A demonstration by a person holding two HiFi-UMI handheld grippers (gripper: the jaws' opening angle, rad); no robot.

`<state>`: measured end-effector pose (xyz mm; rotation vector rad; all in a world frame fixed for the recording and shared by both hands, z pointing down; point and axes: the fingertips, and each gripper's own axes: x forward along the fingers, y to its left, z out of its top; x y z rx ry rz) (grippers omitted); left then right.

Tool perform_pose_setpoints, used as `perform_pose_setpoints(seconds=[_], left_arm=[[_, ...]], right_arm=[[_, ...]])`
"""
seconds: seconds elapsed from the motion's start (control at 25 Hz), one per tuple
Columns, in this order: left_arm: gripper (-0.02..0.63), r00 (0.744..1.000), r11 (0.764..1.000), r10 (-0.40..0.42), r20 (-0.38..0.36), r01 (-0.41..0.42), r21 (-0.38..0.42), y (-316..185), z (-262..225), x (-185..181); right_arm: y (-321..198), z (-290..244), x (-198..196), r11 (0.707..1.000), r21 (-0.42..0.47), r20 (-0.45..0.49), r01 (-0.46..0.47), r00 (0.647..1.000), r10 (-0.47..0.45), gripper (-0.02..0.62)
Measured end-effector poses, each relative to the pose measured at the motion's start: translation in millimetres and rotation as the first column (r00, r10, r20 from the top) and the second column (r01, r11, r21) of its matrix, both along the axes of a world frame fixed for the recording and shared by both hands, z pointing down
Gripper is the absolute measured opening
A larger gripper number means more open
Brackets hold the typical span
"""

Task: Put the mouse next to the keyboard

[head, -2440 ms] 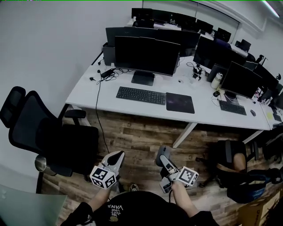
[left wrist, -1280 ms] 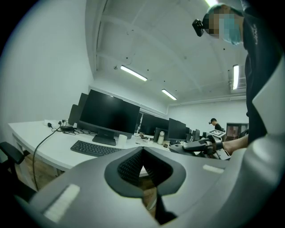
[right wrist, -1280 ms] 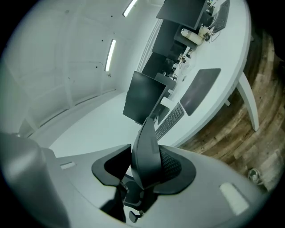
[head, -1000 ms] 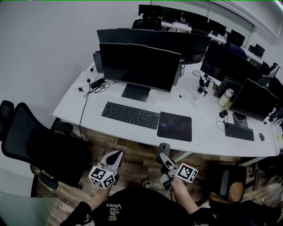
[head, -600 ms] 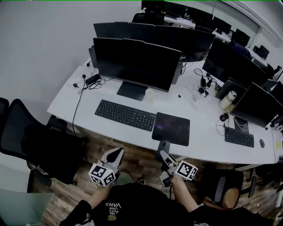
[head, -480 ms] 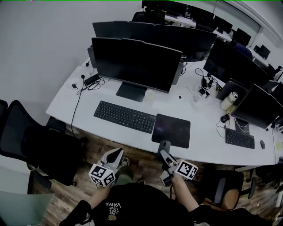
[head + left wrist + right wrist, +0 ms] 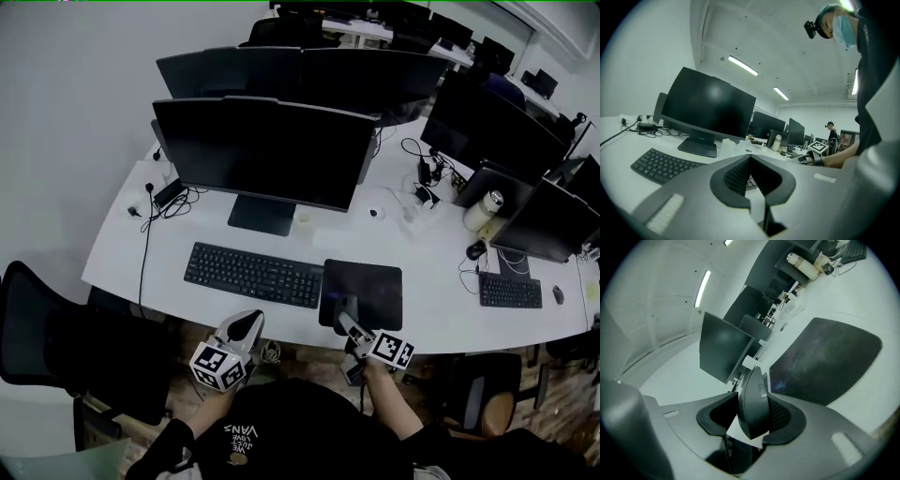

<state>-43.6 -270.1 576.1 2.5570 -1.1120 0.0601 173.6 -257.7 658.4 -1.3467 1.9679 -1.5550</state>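
A dark grey mouse [image 7: 753,405] sits clamped on edge between the jaws of my right gripper [image 7: 751,401], which is shut on it. In the head view that gripper [image 7: 347,317] hovers at the near edge of the black mouse pad [image 7: 367,279], with the mouse [image 7: 350,307] at its tip. The black keyboard [image 7: 251,275] lies left of the pad on the white desk [image 7: 120,255], in front of the big monitor [image 7: 267,150]. My left gripper [image 7: 247,324] hangs below the desk's front edge, its jaws shut on nothing [image 7: 750,157]. The keyboard [image 7: 660,165] shows beyond them.
A black office chair [image 7: 56,347] stands at the left. Cables and a power strip [image 7: 167,195] lie at the desk's far left. To the right are more monitors [image 7: 548,220], a bottle [image 7: 480,211], a second keyboard [image 7: 510,291] and another mouse [image 7: 559,294].
The desk has come much closer in the head view. Both grippers have moved forward to its front edge, the right one still gripping the mouse and now at the mouse pad's near edge.
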Motion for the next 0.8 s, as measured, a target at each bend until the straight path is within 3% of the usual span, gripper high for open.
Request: perform_pose_setpoints(seconds=[0.36, 0.8], left_arm=[[0.002, 0.995, 0.994, 0.103, 0.007, -0.103, -0.021, -57.2, 5.2, 12.0], [0.002, 0.99, 0.988, 0.144, 0.007, -0.143, -0.058, -84.3, 18.1, 9.1]], right_arm=[[-52.1, 27.6, -1.0, 0.997, -0.062, -0.028, -0.037, 0.999, 0.036, 0.178], [-83.1, 54.5, -4.2, 0.993, -0.113, -0.097, -0.022, 0.995, 0.011, 0.178]])
